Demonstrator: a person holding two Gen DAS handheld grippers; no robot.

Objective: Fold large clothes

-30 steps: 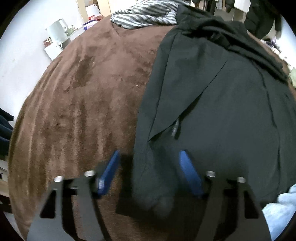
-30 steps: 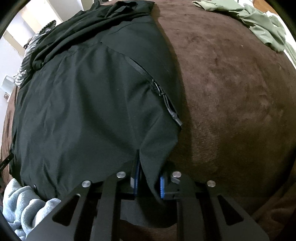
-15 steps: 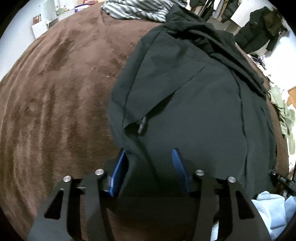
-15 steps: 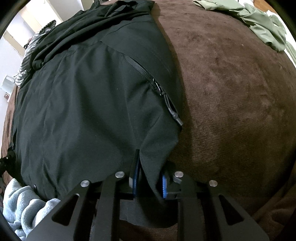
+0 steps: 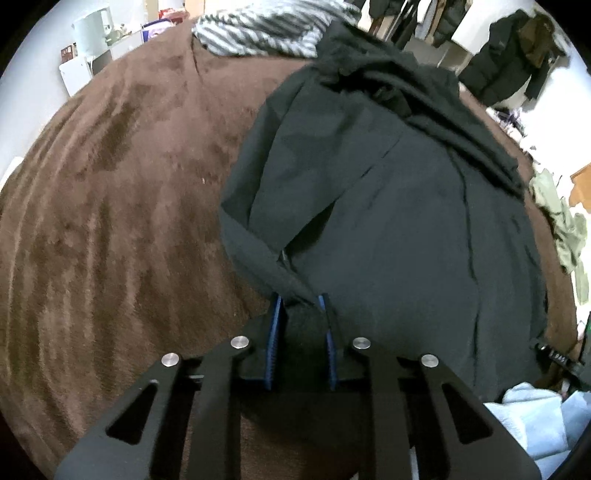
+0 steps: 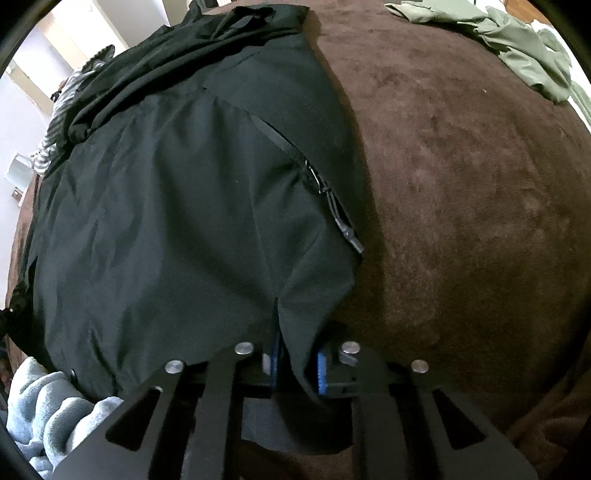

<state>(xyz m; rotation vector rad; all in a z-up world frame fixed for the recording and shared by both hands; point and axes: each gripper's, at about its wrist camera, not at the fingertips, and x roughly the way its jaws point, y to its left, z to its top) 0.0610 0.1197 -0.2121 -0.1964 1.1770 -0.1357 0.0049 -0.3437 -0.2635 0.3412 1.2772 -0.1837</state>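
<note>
A large black jacket (image 5: pixel 399 221) lies spread on a brown plush blanket (image 5: pixel 110 206). My left gripper (image 5: pixel 300 301) is shut on the jacket's near left hem corner, with bunched cloth between its blue pads. In the right wrist view the jacket (image 6: pixel 177 206) fills the left half, its pocket zipper (image 6: pixel 325 199) near the right edge. My right gripper (image 6: pixel 295 354) is shut on the jacket's near right hem corner, the cloth pinched between its blue pads.
A striped grey garment (image 5: pixel 258 29) lies at the far end of the blanket. An olive green garment (image 6: pixel 517 44) lies at the far right. A light blue towel (image 6: pixel 48 410) is bunched near the jacket's hem. Dark coats (image 5: pixel 509 55) hang beyond the bed.
My left gripper has closed from wide open onto the jacket's left hem corner, and the cloth has bunched up there. My right gripper has kept its hold and barely moved.
</note>
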